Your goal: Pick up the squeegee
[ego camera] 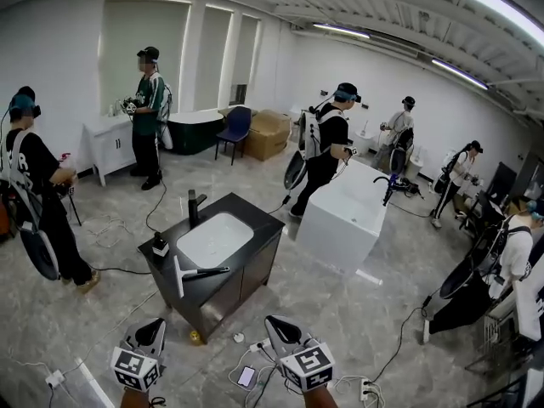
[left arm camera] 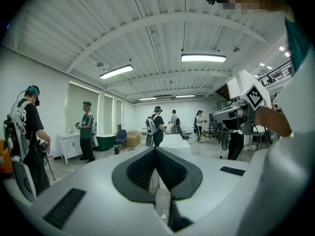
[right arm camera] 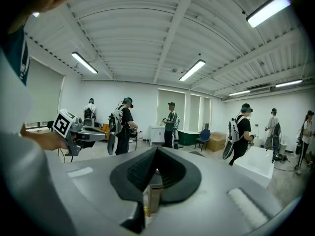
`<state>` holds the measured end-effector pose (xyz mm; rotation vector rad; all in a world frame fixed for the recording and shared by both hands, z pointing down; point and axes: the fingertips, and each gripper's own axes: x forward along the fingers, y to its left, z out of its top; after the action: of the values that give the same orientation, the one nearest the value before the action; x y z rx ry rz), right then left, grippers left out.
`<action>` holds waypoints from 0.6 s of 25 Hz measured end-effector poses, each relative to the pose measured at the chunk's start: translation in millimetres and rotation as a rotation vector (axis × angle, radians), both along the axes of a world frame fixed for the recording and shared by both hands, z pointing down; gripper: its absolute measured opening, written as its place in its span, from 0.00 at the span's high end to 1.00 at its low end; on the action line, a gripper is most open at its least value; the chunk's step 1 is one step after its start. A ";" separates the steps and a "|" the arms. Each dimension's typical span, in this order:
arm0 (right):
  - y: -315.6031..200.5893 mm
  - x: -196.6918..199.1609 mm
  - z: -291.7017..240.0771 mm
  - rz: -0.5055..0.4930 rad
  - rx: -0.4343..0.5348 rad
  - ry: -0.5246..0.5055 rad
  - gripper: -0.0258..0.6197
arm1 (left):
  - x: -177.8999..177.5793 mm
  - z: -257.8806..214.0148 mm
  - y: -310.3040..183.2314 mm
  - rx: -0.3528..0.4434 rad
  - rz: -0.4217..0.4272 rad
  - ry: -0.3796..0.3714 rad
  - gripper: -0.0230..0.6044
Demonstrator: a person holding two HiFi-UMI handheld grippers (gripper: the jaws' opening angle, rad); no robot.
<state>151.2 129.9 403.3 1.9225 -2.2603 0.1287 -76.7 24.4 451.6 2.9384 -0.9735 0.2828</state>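
1. Black-handled squeegee with a long pale blade [ego camera: 202, 271] lies flat on the dark top of the sink desk [ego camera: 259, 221]. It is by the near corner, between the white oval basin [ego camera: 215, 239] and the front edge.
2. My left gripper [ego camera: 155, 324] and right gripper [ego camera: 274, 321] are both well short of the desk. Each has its jaws pressed together on nothing.
3. The handle points toward my right side, so I judge the right gripper the better one for this. I'd part its jaws wide on the way in, not over the handle.
4. I'd close across the middle of the handle, clear of the blade, so the squeegee lifts level and doesn't swing.
5. I'd keep off the small dark bottle [ego camera: 160, 245] near the desk's left corner. I'd also lift straight up before drawing back, so the blade doesn't drag on the edge.
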 end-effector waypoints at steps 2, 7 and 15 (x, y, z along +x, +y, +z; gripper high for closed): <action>0.5 16.2 2.5 -0.029 -0.003 -0.005 0.95 | 15.3 0.2 6.8 -0.001 -0.025 0.002 0.95; 0.7 51.8 3.7 -0.079 0.001 -0.011 0.95 | 50.1 4.8 20.8 -0.009 -0.061 -0.009 0.95; 2.0 87.3 6.8 -0.117 0.013 -0.043 0.95 | 78.9 -1.6 33.8 0.007 -0.100 -0.039 0.95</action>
<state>238.5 131.9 410.1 1.8044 -2.4003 0.1413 2.3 58.3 450.1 2.8890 -1.1249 0.3347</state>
